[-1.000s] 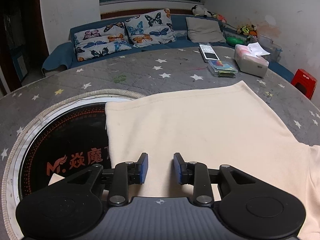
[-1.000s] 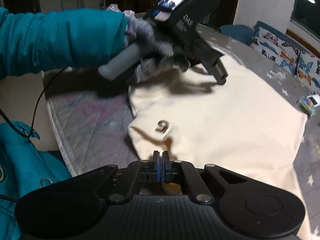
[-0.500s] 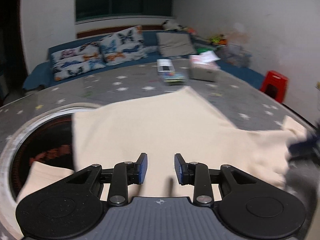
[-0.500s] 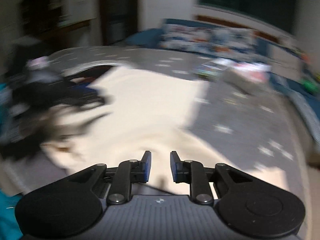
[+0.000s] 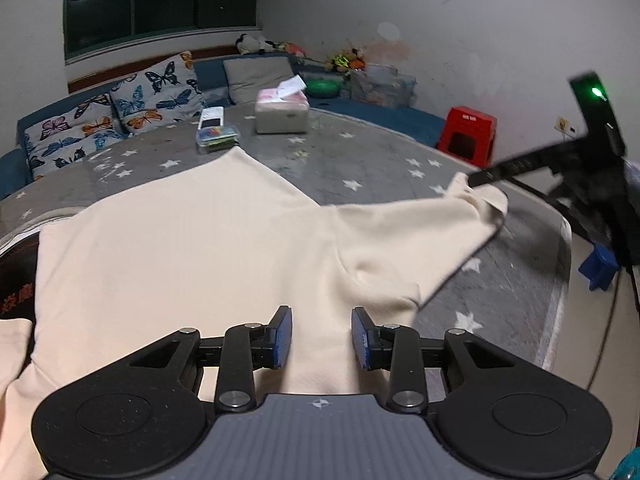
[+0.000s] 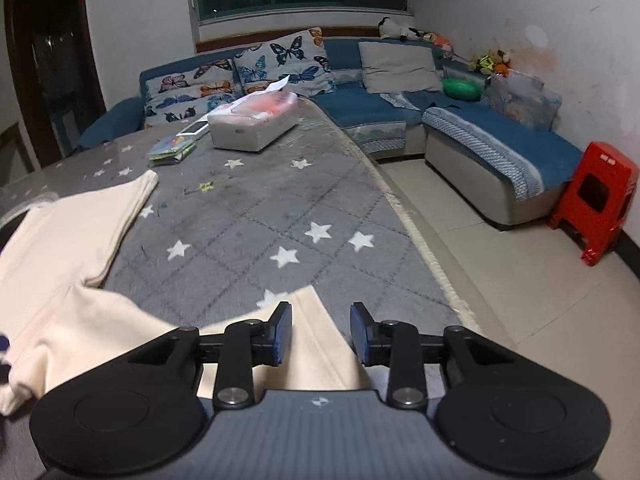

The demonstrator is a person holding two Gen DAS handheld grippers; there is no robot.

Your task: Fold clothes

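Observation:
A cream shirt (image 5: 180, 248) lies spread on the grey star-patterned table cover (image 5: 360, 168). One sleeve (image 5: 440, 220) stretches out to the right. My left gripper (image 5: 322, 338) hovers over the shirt's near edge by that sleeve's shoulder. Its jaws are opening, with cloth under the gap and nothing pinched. In the left wrist view my right gripper (image 5: 476, 178) sits at the sleeve's far tip. In the right wrist view the right gripper (image 6: 320, 334) has its jaws opening over the sleeve end (image 6: 308, 308). Its pads stand clear of the cloth. The shirt body (image 6: 60, 240) lies to its left.
A tissue box (image 5: 282, 114) and a clear box of coloured bits (image 5: 216, 138) sit at the table's far side. The table's rim (image 6: 424, 248) runs close on the right, with tiled floor, a red stool (image 6: 596, 200) and a blue sofa (image 6: 500, 140) beyond. A dark printed disc (image 5: 12, 280) shows at the left.
The right gripper went from shut on the shirt near its printed mark to jaws apart at the sleeve end. Both views swung toward the table's right side.

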